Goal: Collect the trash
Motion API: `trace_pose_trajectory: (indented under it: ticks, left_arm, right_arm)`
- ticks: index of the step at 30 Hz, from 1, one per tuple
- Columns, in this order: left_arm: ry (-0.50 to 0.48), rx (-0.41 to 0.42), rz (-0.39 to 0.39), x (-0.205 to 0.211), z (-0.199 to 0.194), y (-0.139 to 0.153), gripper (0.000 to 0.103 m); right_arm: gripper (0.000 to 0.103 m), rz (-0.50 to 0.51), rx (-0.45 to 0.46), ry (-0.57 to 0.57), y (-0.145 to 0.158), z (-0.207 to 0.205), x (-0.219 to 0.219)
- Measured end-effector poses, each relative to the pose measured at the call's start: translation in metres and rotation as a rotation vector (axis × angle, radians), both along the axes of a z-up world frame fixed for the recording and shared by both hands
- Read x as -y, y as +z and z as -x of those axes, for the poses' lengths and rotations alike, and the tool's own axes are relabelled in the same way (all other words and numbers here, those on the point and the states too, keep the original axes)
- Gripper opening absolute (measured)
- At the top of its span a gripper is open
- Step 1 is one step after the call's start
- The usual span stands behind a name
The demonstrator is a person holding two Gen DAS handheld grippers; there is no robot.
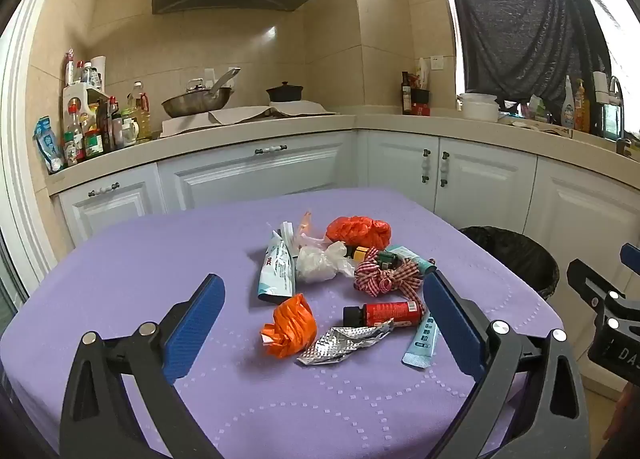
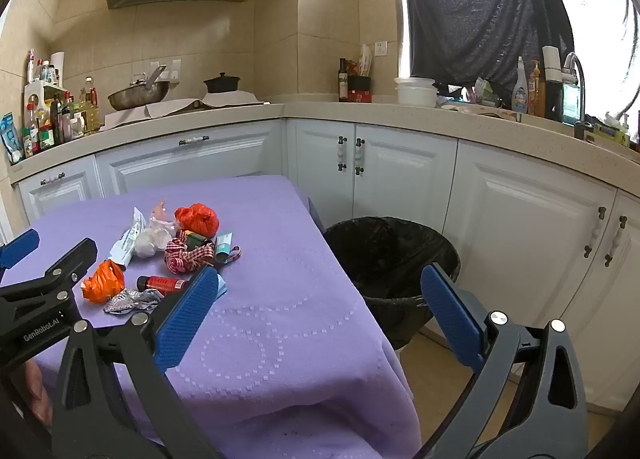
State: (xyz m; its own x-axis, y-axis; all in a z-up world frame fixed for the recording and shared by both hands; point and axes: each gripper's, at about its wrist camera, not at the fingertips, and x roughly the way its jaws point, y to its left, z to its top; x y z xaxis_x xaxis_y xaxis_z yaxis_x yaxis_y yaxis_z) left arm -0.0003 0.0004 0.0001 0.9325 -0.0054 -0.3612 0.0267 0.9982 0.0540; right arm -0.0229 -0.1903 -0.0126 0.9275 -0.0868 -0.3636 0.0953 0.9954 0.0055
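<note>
Left gripper (image 1: 324,323): held low over the near side of the table, tipped a little downward, blue pads spread wide apart with nothing between them touching either pad.
Right gripper (image 2: 316,319): to the right of the left one, tipped the same way, jaws equally wide and empty; its left pad hangs over the table's right part, its right pad over the bin.
Hand: a bit of one shows at the lower left edge of the right wrist view, behind the left gripper's frame.
Trash pile: gathered in the middle of the purple tablecloth (image 1: 120,259), all pieces close or touching.
Near pieces: an orange crumpled wrapper (image 1: 289,326), a scrap of silver foil (image 1: 344,343) just right of it, a red bottle (image 1: 383,314) lying on its side behind the foil, a light blue sachet (image 1: 422,341) by the left gripper's right pad.
Far pieces: a red-checked ribbon (image 1: 384,277), a white wad of plastic (image 1: 320,263), a flattened white-and-blue tube (image 1: 277,267), a red-orange bag (image 1: 358,231).
Bin (image 2: 390,255): black-lined, open-topped, on the floor just off the table's right edge, in front of the white cabinets (image 2: 520,219).
Open room: wide bare cloth on the left and near sides of the pile; bare cloth also between pile and right table edge.
Edges: the cloth drapes over the near right corner, close beside the bin's rim.
</note>
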Motion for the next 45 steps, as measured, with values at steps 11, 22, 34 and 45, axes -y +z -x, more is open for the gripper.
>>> trace_pose_trajectory:
  ticks: [11,22,34,45]
  left_arm:
    - [0.004,-0.004,-0.002,-0.0047,0.0005,0.0001,0.097]
    - [0.006,-0.004,-0.004,-0.0028,0.0003,0.0005,0.097]
    - [0.007,-0.006,-0.003,-0.0065,0.0006,0.0013,0.097]
    - [0.01,-0.009,-0.004,-0.0074,-0.0003,0.0025,0.097]
  right_arm:
    - [0.099,-0.001,-0.006,0.001,-0.0004,-0.0012,-0.0006]
    - [0.099,0.001,-0.006,0.001,-0.0011,-0.0021,-0.0014]
    - [0.099,0.002,-0.006,0.0,-0.0011,-0.0021,-0.0016]
    - [0.099,0.001,-0.008,0.001,-0.0002,-0.0021,-0.0014]
